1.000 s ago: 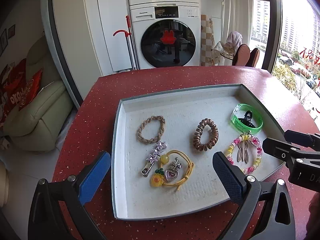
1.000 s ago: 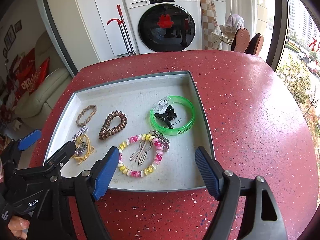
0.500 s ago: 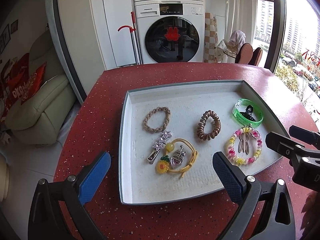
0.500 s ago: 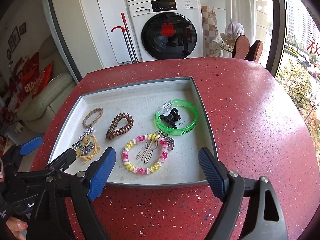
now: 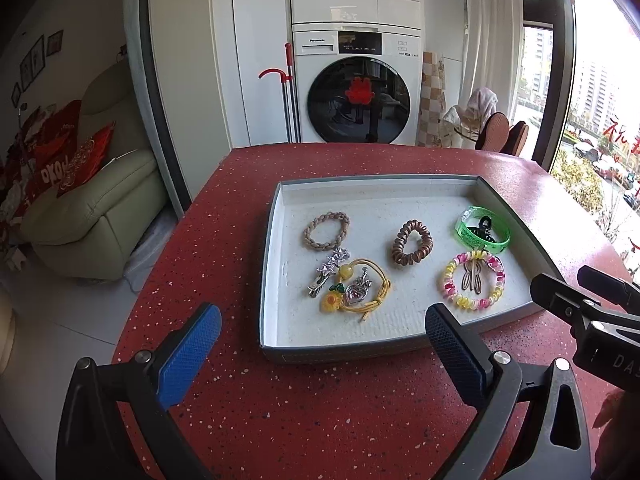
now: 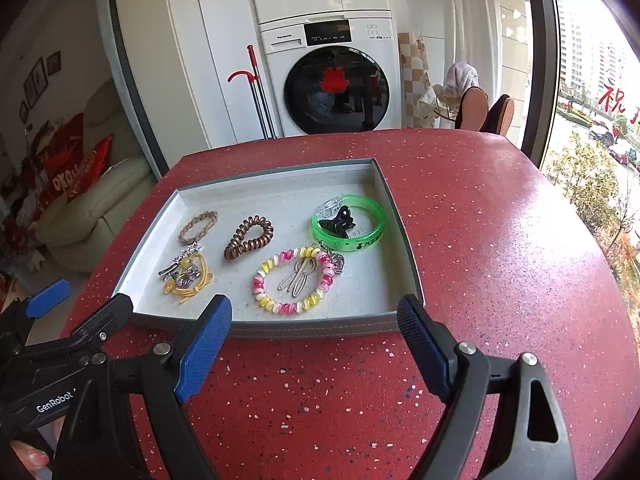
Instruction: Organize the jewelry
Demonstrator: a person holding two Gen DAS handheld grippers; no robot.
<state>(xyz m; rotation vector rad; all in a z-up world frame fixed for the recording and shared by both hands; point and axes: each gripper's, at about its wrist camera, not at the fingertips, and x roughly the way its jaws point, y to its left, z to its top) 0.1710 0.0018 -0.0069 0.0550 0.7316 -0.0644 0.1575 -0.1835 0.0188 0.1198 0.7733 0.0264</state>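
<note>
A grey tray [image 5: 269, 240] [image 6: 404, 248] sits on the red table and holds the jewelry. In it lie a beige braided band [image 5: 326, 231] [image 6: 197, 227], a brown coil tie [image 5: 412, 241] [image 6: 249, 237], a green bangle [image 5: 482, 233] [image 6: 347, 229] with a black claw clip [image 6: 337, 221] inside, a pink-yellow bead bracelet [image 5: 474, 280] [image 6: 293, 280], a star hair clip [image 5: 328, 270], and a yellow cord with charms [image 5: 356, 292] [image 6: 188, 276]. My left gripper [image 5: 320, 346] is open and empty, in front of the tray's near edge. My right gripper [image 6: 314, 342] is open and empty, also at the near edge.
The red speckled table [image 5: 320, 408] [image 6: 500, 240] curves off at left and right. A washing machine [image 5: 356, 88], a red-handled mop [image 5: 286, 100] and a cream sofa [image 5: 92, 208] stand beyond it. Windows are on the right.
Both grippers have pulled back and risen away from the tray; the tray now looks smaller and farther. The jewelry has not moved. Both stay open.
</note>
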